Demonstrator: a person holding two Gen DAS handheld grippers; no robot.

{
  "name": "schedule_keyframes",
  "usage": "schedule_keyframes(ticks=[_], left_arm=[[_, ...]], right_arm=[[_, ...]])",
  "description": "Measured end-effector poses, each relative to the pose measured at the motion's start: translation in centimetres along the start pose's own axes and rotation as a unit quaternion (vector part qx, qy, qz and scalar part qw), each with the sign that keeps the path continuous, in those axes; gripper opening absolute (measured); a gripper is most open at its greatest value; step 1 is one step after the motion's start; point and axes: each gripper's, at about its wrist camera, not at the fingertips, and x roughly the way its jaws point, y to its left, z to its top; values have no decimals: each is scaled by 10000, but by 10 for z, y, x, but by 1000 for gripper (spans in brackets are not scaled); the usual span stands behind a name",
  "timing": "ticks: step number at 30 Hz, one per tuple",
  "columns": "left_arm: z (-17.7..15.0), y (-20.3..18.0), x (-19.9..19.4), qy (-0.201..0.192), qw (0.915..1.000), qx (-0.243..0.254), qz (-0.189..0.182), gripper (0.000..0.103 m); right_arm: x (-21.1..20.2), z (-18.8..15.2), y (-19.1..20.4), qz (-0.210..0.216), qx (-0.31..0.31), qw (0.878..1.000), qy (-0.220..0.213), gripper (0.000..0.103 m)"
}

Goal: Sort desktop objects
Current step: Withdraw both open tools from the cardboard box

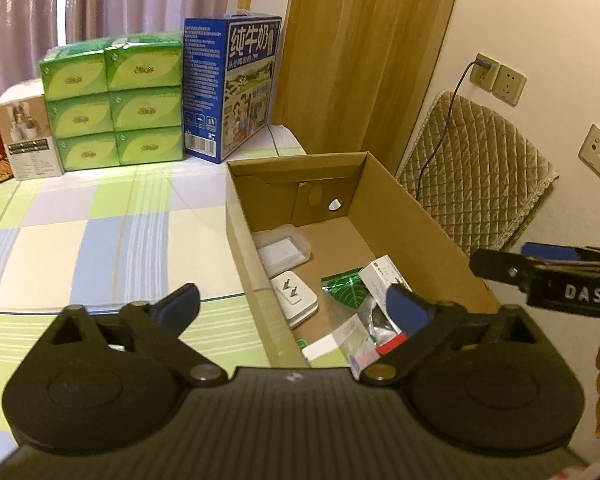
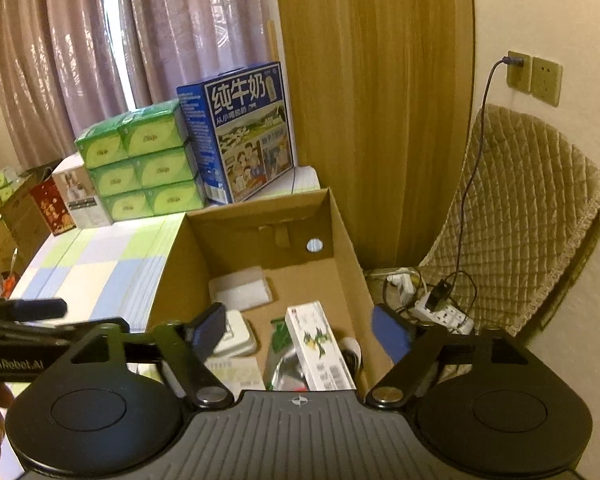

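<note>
An open cardboard box (image 1: 400,196) (image 2: 344,232) stands on the checked tablecloth (image 1: 100,232). Inside lie a clear plastic case (image 1: 284,250) (image 2: 242,290), a white plug adapter (image 1: 296,294) (image 2: 236,336), a green foil packet (image 1: 346,288) (image 2: 280,336), a white carton (image 1: 384,274) (image 2: 320,348) and other small packs. My left gripper (image 1: 296,308) is open and empty above the box's near left wall. My right gripper (image 2: 300,332) is open and empty above the box's near end; it also shows at the right edge of the left wrist view (image 1: 548,276).
Stacked green tissue packs (image 1: 114,106) (image 2: 140,164), a blue milk carton box (image 1: 232,84) (image 2: 240,132) and small boxes (image 1: 24,140) line the table's back. A quilted chair (image 1: 476,176) (image 2: 516,216), a power strip (image 2: 440,310) and wall sockets (image 1: 496,78) are to the right.
</note>
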Motion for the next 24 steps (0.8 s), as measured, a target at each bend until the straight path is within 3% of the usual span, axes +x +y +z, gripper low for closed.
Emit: schedule_keyframes(ticks=[3,7,16,24], left_arm=[[-6,1,-12,-30,10000,-29,26,102],[-15,2,-29,-108,9998,-52,162,102],[-35,-1,-67,-284,9988,-193,349,102],[-54,-4,-96,-113,9989,-430,148,102]], right_arm=[[-11,-7,4,11,-106,9999,111,95],[-29,-16,8,42,-241,9995,185,100],[-73,-32,14,46,-291,9995,148,101],[-103,-46,21,63,-330,9994,107,101]])
